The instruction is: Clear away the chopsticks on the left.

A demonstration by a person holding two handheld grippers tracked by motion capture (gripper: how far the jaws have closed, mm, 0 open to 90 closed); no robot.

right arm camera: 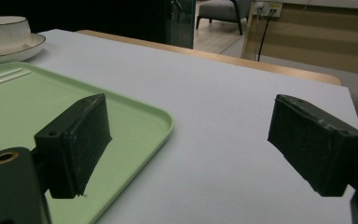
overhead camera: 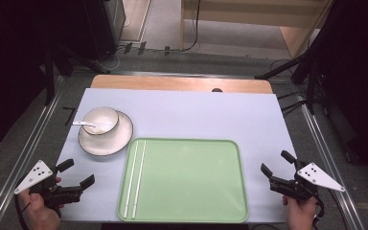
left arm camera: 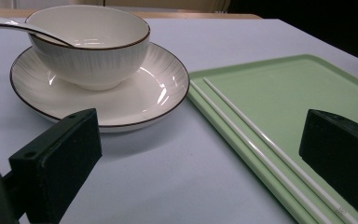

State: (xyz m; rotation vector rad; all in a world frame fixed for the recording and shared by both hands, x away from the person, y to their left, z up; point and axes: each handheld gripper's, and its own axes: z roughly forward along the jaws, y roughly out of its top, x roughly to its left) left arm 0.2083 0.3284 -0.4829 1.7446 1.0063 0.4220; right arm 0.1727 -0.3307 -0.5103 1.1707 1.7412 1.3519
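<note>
A green tray (overhead camera: 187, 179) holding two white chopsticks (overhead camera: 135, 178) lies beside a bowl (overhead camera: 100, 120) on a plate (overhead camera: 106, 140).

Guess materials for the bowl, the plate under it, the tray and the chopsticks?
Bowl and plate: likely glazed ceramic, glossy white with sharp highlights and a thin dark rim line. Tray: probably matte green plastic, with moulded rounded corners and a raised lip. Chopsticks: smooth white, plastic or melamine; cannot tell.

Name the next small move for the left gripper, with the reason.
Probably ease the left gripper forward toward the plate. Its jaws stand open and hold nothing, and the plate, carrying the bowl with the spoon, sits just ahead of it, beside the tray.
</note>
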